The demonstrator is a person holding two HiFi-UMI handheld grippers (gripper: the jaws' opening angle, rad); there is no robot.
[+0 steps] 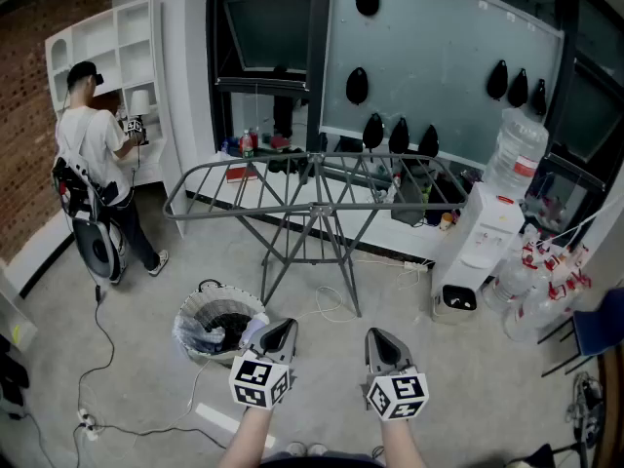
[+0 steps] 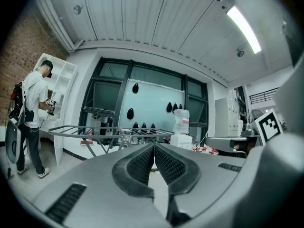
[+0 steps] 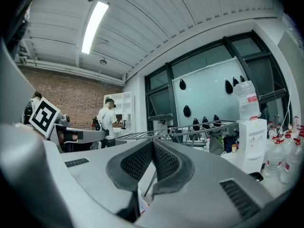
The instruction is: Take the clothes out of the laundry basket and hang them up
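Note:
A round mesh laundry basket [image 1: 216, 326] stands on the floor, with dark and pale clothes [image 1: 226, 328] heaped inside. Behind it is a grey folding drying rack [image 1: 317, 178], bare of clothes; the rack [image 2: 118, 133] also shows in the left gripper view, and the rack [image 3: 190, 129] in the right gripper view. My left gripper [image 1: 282, 331] hovers just right of the basket, shut and holding nothing. My right gripper [image 1: 381, 340] is beside it, level with it, also shut and holding nothing. Both point toward the rack.
A person [image 1: 96, 169] in a white shirt stands at white shelves [image 1: 122, 57] far left. A water dispenser [image 1: 487, 237] with a bottle is right of the rack, and spray bottles [image 1: 546, 271] crowd the right edge. A cable [image 1: 107, 359] trails over the floor near the basket.

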